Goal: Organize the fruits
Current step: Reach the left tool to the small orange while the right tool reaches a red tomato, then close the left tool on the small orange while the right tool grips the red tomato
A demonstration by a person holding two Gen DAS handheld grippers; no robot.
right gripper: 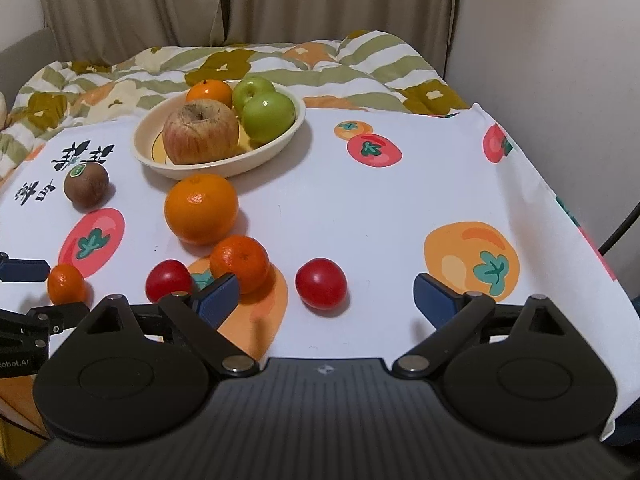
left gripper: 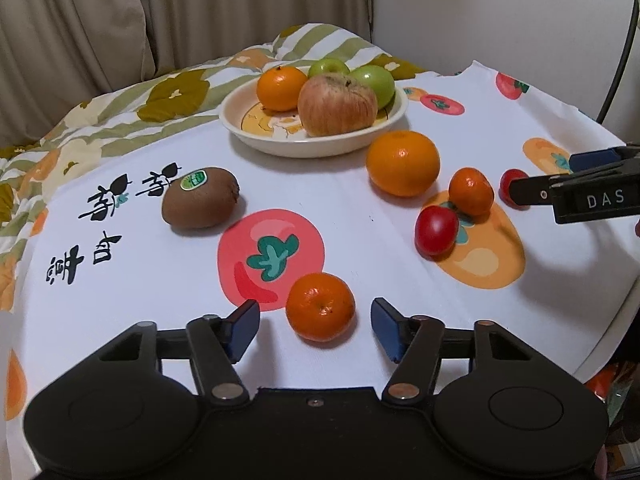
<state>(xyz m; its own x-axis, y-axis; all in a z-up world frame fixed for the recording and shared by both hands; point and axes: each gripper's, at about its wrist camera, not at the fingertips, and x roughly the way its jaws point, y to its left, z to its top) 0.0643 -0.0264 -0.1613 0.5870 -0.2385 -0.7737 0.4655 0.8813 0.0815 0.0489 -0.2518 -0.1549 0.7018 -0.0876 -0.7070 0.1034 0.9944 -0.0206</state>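
Note:
A cream bowl (left gripper: pixel 248 130) (right gripper: pixel 280 140) at the back holds a red apple (left gripper: pixel 338 105), two green apples (right gripper: pixel 268 117) and an orange (left gripper: pixel 281 88). On the cloth lie a kiwi (left gripper: pixel 200 197) (right gripper: pixel 86 183), a large orange (left gripper: pixel 403 163) (right gripper: pixel 201 208), two mandarins (left gripper: pixel 471 191) (right gripper: pixel 239 264) and two red tomatoes (left gripper: pixel 436 230) (right gripper: pixel 321 284). My left gripper (left gripper: pixel 315 326) is open with one mandarin (left gripper: pixel 320 306) (right gripper: pixel 66 284) between its blue pads, apart from both. My right gripper (right gripper: pixel 326 296) is open just behind a tomato.
A printed white cloth (right gripper: pixel 380 208) covers the table; its edge drops off at the right. A flowered quilt (right gripper: pixel 280 64) and curtains lie behind the bowl. The right gripper's finger (left gripper: pixel 532 194) shows at the right of the left wrist view.

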